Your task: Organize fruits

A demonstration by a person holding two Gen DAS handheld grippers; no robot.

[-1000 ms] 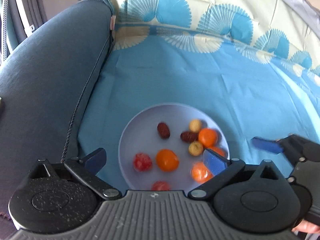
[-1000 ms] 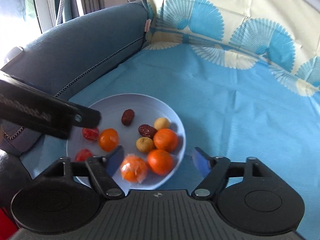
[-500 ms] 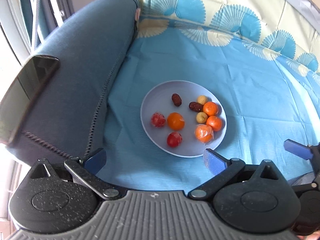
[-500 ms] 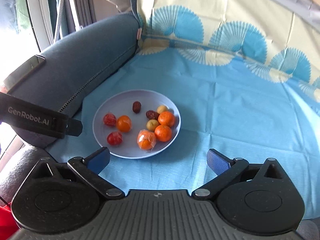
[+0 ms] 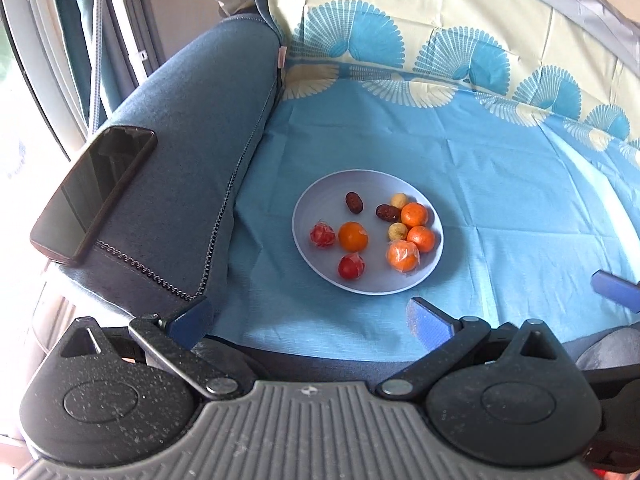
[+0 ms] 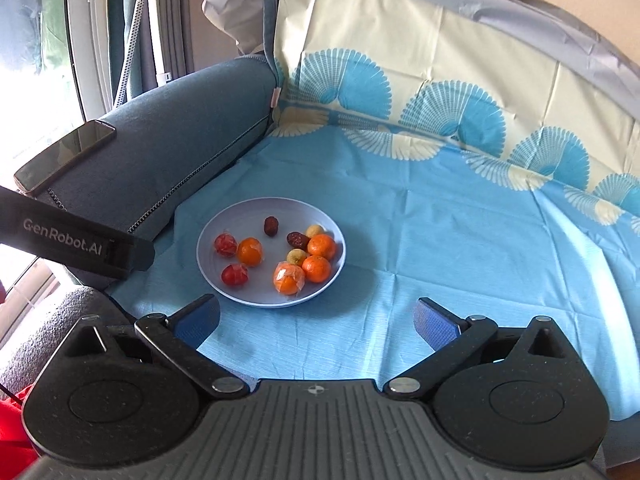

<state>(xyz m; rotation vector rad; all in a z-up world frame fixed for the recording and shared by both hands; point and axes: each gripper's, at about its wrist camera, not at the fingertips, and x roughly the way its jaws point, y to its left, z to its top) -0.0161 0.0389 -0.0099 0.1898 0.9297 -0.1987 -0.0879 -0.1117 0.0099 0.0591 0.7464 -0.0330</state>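
Observation:
A pale blue plate (image 5: 316,196) (image 6: 228,224) lies on the blue cloth. It holds several oranges (image 5: 353,236) (image 6: 250,251), two red wrapped fruits (image 5: 322,235) (image 6: 225,244), two dark dates (image 5: 353,202) (image 6: 271,225) and two small yellow fruits (image 5: 399,201) (image 6: 295,256). My left gripper (image 5: 310,320) is open and empty, well back from the plate's near edge. My right gripper (image 6: 316,318) is open and empty, back from the plate and to its right.
A grey-blue sofa armrest (image 5: 192,120) (image 6: 172,120) rises to the left of the plate, with a black phone (image 5: 94,192) (image 6: 64,154) on it. The cloth (image 6: 460,240) climbs the backrest behind. The left gripper's body (image 6: 76,240) shows in the right wrist view.
Both grippers have pulled back and up from the plate, which now looks smaller and farther. The right gripper let go of the wrapped orange, which rests on the plate. The phone came into view.

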